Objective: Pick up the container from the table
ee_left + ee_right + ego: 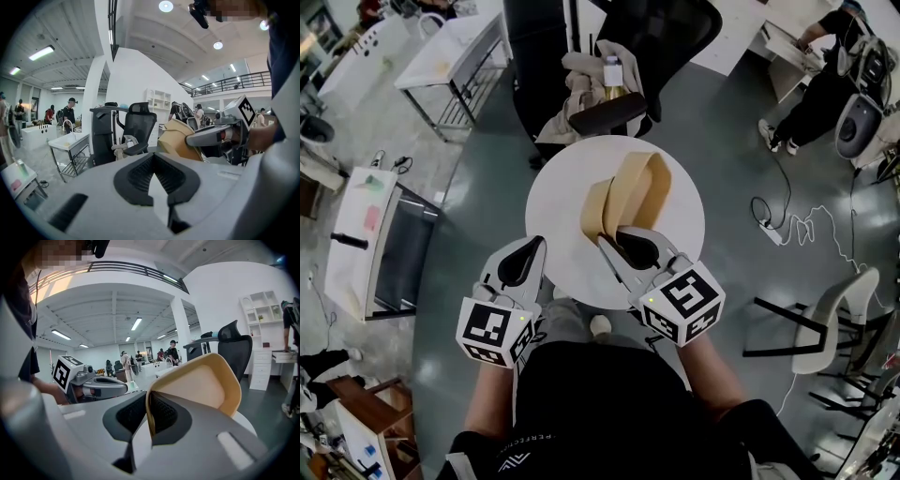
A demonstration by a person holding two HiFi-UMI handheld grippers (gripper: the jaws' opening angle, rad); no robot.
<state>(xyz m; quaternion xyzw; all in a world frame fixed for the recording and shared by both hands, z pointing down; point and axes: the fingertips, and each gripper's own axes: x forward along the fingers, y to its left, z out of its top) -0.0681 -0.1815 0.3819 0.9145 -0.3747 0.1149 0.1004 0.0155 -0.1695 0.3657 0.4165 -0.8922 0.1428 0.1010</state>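
Container (628,192) rim pinched tight in the right tongs (623,239), over the round white table (562,187); left tongs (530,251) pressed together, holding nothing.

Head camera: above me, facing steeply down onto the round table (553,178), from well above it. Left gripper view: rides my left gripper (525,255), close over its jaws, facing roughly level across the table toward the office chair (138,126). Right gripper view: likewise on my right gripper (628,246). Each gripper view catches the other gripper. All three share the tan container (628,192) and the chair.
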